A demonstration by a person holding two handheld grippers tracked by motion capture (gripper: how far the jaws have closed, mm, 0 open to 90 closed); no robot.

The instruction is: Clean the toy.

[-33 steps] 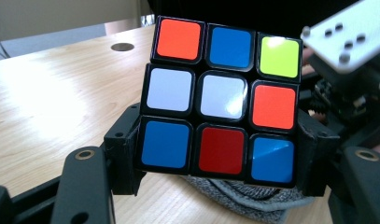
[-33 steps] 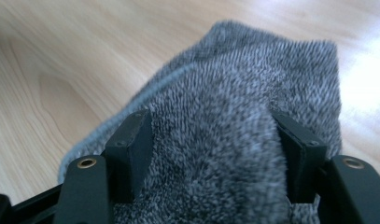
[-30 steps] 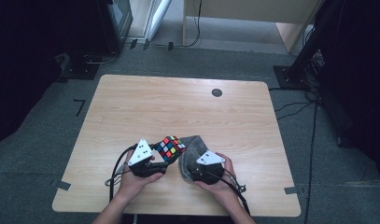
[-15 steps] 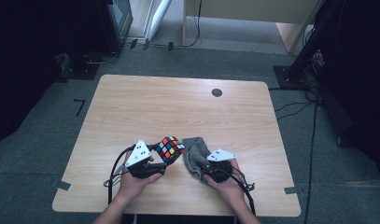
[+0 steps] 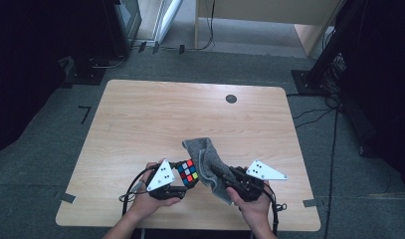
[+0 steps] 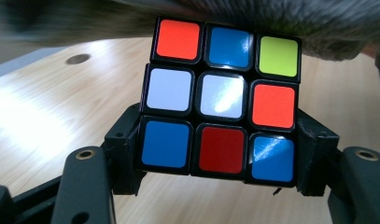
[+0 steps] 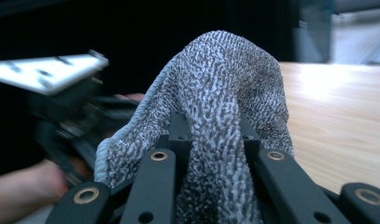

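On the near half of the wooden table [image 5: 140, 114], by its front edge, the person's two hands work close together. A grey cloth [image 5: 206, 160] hangs bunched from the right gripper [image 5: 221, 175], whose jaws have just closed and now pinch its folds; one end drapes up toward the middle of the table. Just left of it, touching or nearly so, the puzzle cube [image 5: 188, 172] sits clamped between the jaws of the left gripper [image 5: 182, 180], lifted off the wood and tilted.
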